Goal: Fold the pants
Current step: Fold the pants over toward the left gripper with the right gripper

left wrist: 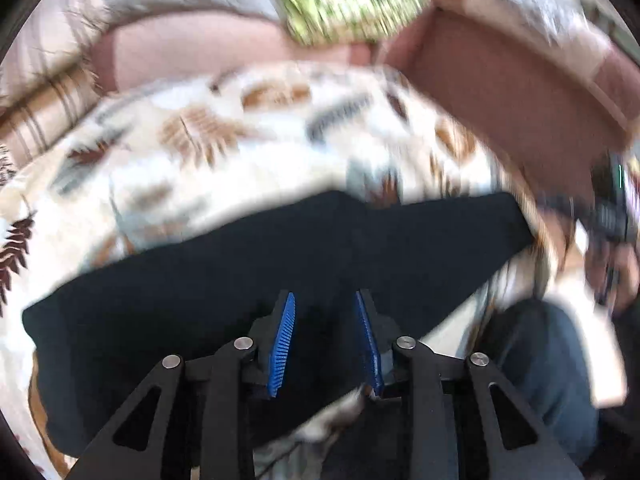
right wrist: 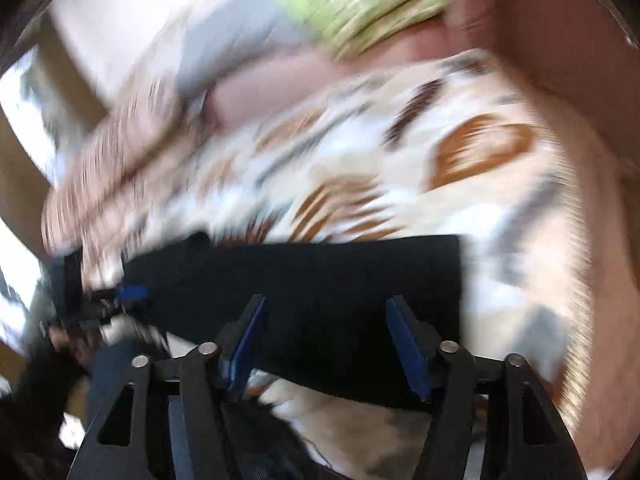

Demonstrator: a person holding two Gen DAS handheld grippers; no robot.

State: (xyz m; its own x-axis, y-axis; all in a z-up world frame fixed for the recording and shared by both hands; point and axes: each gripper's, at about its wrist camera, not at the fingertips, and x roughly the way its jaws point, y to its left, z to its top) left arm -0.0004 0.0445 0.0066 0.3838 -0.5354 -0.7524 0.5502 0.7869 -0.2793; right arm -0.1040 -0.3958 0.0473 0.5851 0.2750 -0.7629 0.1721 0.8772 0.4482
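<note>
Pants, dark and nearly black, spread as a long band across a leaf-patterned blanket in white, tan and brown. Both views smeared with motion blur, so fine detail lost.

Left hand-held gripper right over the near edge of the fabric, blue ribbed pads apart, dark cloth showing in the gap between them. Touching the cloth or just above it? Cannot tell. Released, by the look of that gap.

Right hand-held gripper likewise spread wide over the near edge of the pants, blue pads well apart, nothing pinched. Square end of the fabric off to the right in this view.

Out at the left of the right wrist view, the other gripper at the far end of the band, badly blurred. Same story in the left wrist view: right gripper a dark smear at the right edge.

Green patterned cushion near the pinkish sofa back beyond the blanket. Blue denim leg at lower right.
</note>
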